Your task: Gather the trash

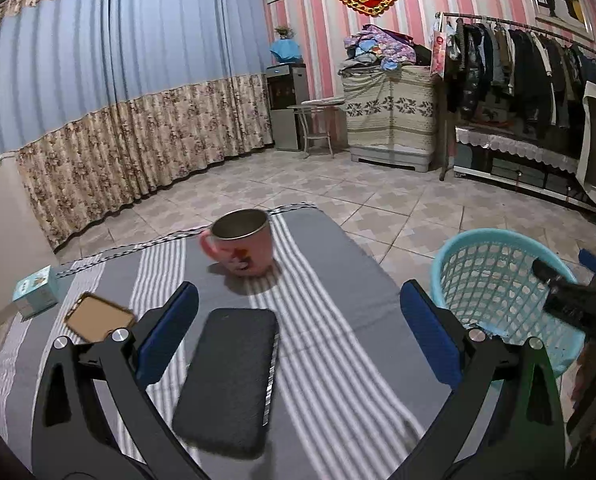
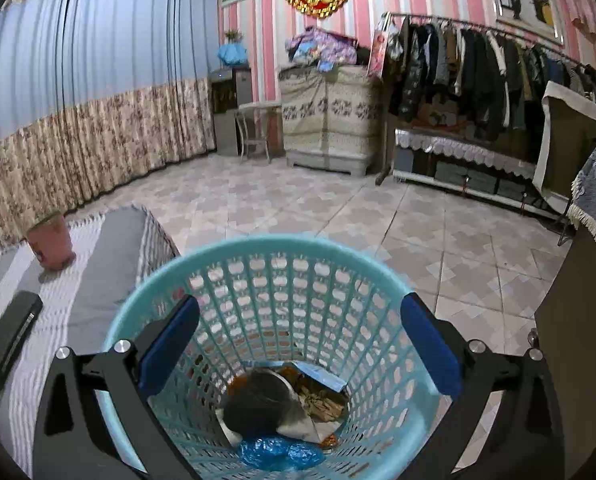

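Right gripper (image 2: 299,348) wide open, empty, over turquoise basket (image 2: 258,252) where trash (image 2: 282,408) lies | left gripper (image 1: 298,332) wide open, empty, above black case (image 1: 228,380) on striped table (image 1: 329,320)

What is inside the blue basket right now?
In the basket, a dark rounded piece lies on crumpled wrappers, with blue plastic nearest the camera. Anything beneath that pile is covered. The open right gripper above holds nothing.

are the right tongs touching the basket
Apart. The right wrist view shows the open tongs hanging above the basket, empty, rim clear of both pads.
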Action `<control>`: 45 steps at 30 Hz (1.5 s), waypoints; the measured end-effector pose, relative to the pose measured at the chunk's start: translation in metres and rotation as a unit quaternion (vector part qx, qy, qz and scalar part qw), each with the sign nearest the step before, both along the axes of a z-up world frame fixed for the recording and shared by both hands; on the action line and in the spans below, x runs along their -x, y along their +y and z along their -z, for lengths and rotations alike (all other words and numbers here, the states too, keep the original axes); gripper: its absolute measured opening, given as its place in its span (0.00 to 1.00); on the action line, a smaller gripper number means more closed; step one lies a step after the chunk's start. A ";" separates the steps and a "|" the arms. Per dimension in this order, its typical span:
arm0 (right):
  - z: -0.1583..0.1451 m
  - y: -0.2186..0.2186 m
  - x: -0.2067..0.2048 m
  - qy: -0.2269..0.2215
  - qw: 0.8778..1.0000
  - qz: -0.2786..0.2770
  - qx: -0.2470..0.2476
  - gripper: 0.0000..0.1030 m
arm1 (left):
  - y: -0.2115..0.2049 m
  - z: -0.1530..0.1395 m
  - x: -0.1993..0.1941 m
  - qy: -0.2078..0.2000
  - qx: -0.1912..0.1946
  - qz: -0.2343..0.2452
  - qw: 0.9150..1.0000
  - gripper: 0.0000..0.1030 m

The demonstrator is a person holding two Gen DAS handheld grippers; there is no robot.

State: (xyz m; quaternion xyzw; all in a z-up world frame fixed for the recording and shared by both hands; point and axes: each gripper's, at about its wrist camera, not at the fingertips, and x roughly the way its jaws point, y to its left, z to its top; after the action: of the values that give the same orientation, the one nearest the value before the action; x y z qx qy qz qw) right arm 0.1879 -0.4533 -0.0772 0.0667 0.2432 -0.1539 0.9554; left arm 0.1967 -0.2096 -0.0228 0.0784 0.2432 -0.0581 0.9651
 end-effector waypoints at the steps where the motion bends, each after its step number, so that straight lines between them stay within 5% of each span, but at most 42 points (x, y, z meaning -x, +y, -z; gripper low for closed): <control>1: -0.004 0.002 0.004 -0.005 1.000 -0.004 0.000 0.96 | 0.004 -0.001 0.003 -0.001 0.002 -0.001 1.000 0.95; 17: -0.024 0.091 0.072 -0.024 0.998 -0.056 0.009 0.96 | 0.083 -0.011 0.083 -0.009 0.033 -0.020 0.999 0.95; 28: -0.022 0.140 0.125 -0.024 0.995 -0.078 -0.049 0.96 | 0.125 -0.011 0.139 -0.023 0.041 -0.040 0.998 0.95; 45: -0.011 0.198 0.148 -0.046 0.992 -0.119 -0.005 0.96 | 0.173 0.018 0.163 -0.043 0.060 -0.090 0.993 0.95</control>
State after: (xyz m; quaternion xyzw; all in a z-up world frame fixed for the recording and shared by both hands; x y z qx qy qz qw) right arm 0.0395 -0.2556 -0.0663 0.0490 0.2057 -0.0343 0.9768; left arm 0.0337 -0.0365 -0.0405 0.0003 0.2037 0.0180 0.9789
